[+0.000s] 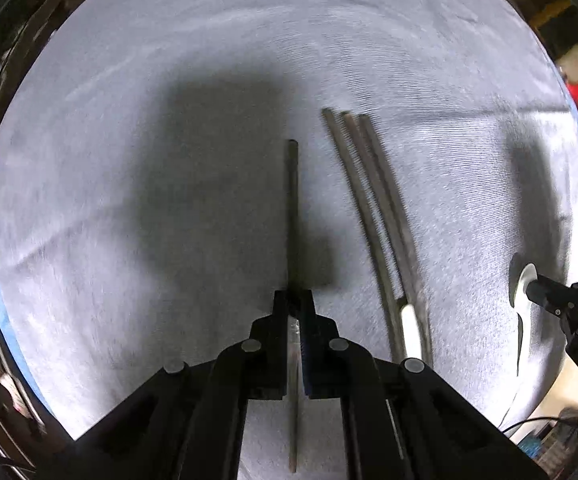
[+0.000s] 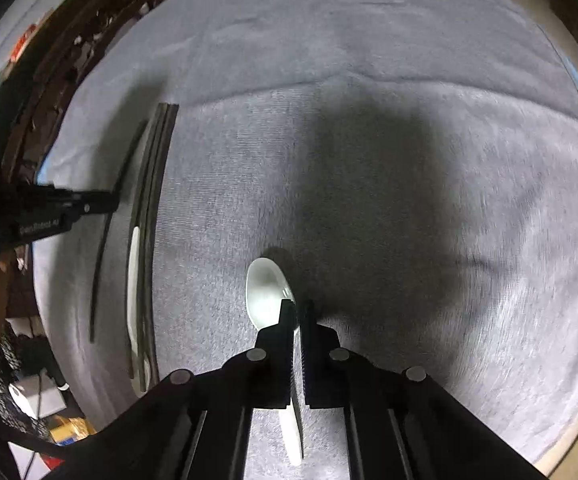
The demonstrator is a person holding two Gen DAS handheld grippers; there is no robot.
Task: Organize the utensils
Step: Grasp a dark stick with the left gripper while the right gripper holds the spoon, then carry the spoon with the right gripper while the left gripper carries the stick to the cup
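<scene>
Your left gripper is clamped on a single dark chopstick over the grey cloth, beside three more chopsticks lying together. Only your right wrist view shows the white spoon's bowl clearly, with your right gripper clenched on its handle.

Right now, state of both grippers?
Left gripper: closed on a dark chopstick.
Right gripper: closed on a white spoon.
</scene>
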